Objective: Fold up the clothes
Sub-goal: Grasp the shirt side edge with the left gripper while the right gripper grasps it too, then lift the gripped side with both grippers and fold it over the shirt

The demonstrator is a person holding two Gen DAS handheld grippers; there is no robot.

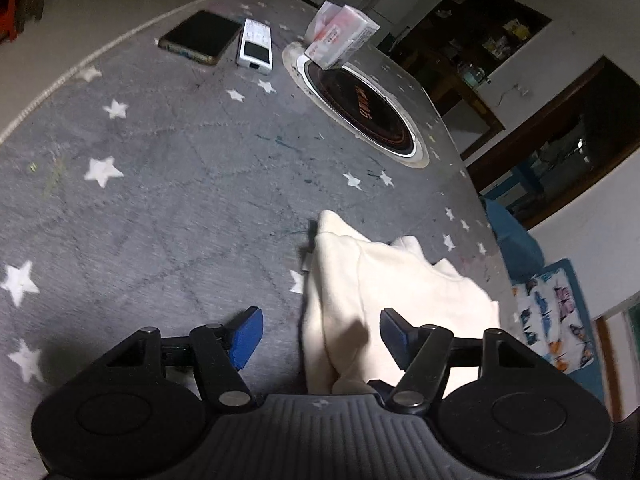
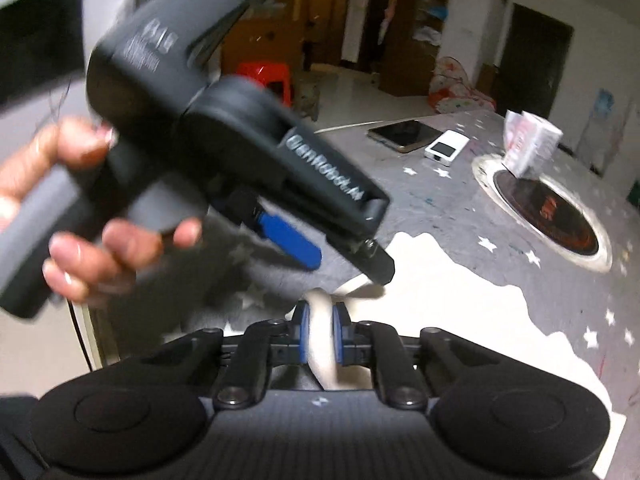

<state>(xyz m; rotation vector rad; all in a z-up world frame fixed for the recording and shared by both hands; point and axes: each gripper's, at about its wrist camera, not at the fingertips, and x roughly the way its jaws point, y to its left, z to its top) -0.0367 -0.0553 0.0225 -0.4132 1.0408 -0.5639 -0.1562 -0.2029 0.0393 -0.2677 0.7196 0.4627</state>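
Right tongs (image 2: 320, 340) pinch the cream garment's (image 2: 460, 300) edge; left tongs (image 1: 320, 332) spread at twelve o'clock; folding barely begun.

A round table (image 1: 168, 200) under a grey cloth printed with white stars carries a cream garment (image 1: 384, 288) near its edge, a dark phone (image 1: 198, 36) beside a small white device (image 1: 255, 49), and a tissue pack (image 1: 340, 36) overlapping the rim of a black inset disc (image 1: 360, 110).

A lived-in home: star-print table cover (image 1: 160, 184), red plastic stool (image 2: 266, 76), cluttered shelves (image 2: 430, 16).
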